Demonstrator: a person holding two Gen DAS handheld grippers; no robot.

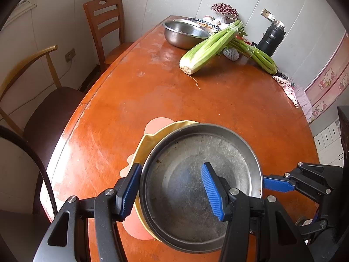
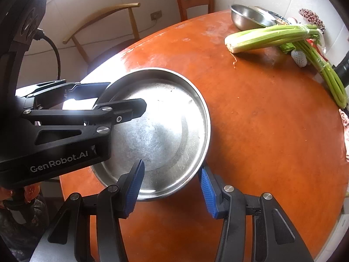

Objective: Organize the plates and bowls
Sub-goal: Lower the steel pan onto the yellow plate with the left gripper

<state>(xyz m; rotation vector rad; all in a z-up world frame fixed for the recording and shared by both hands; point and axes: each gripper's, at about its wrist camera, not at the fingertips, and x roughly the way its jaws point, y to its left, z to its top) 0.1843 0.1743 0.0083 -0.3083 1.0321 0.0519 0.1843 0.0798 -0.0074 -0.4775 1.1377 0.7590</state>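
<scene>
Here, nearest us, our left claw (image 1: 170, 164) straddles the left rim of the steel plate (image 1: 196, 148), one blue pad just outside the wall and the other over the plate's floor. The jaws stand moderately apart, and we cannot tell whether either pad presses. Our right claw (image 2: 171, 166) straddles the opposite rim the same way, jaws likewise apart. The steel plate sits over a yellow plate (image 1: 148, 142) and a pink one (image 1: 157, 123), both peeking out at its left on the orange tabletop (image 1: 152, 87). Farther off lie celery bunches (image 1: 209, 48). Beyond them are a steel bowl (image 1: 183, 35), a black flask (image 1: 271, 39) and a wooden chair (image 1: 104, 21).
</scene>
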